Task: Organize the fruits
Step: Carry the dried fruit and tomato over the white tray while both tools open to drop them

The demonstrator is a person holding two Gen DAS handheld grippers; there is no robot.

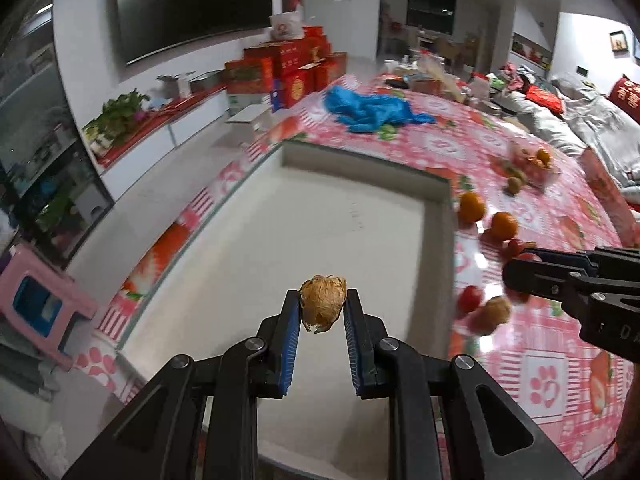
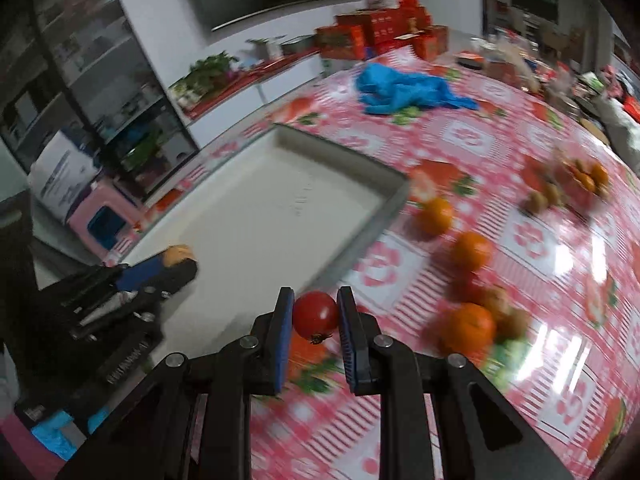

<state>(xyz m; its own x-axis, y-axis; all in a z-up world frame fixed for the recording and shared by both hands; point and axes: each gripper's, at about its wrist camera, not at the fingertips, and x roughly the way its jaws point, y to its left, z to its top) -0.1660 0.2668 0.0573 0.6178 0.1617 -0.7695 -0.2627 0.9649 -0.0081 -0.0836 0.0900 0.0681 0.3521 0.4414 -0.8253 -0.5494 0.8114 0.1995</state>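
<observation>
Fruits are in play on both sides! A papery, tan husked fruit (image 1: 322, 303) is clenched between the blue pads of the left gripper (image 1: 323, 300), held above the white tray (image 1: 447, 200), which shows nothing but its bare floor. Over on the other side, the right gripper (image 2: 315, 312) is clamped on a red cherry tomato (image 2: 315, 314), its stem end pointing down, hanging over the pink-and-white patterned tablecloth (image 2: 532, 236) just off the tray's near corner.

Loose on the cloth beside the tray: one tangerine (image 2: 436, 215) close to the tray's rim, another tangerine (image 2: 473, 251) a little nearer, and a third tangerine (image 2: 467, 328) bunched with some brownish fruits that are too blurred to name. Further back sits a small clear container (image 1: 534, 164) with more orange fruit inside and a couple of greenish-brown ones just beside it.

A crumpled blue plastic bag (image 1: 372, 108) lies on the cloth beyond the tray. Red gift boxes (image 1: 288, 68) are stacked behind the table's far edge.
</observation>
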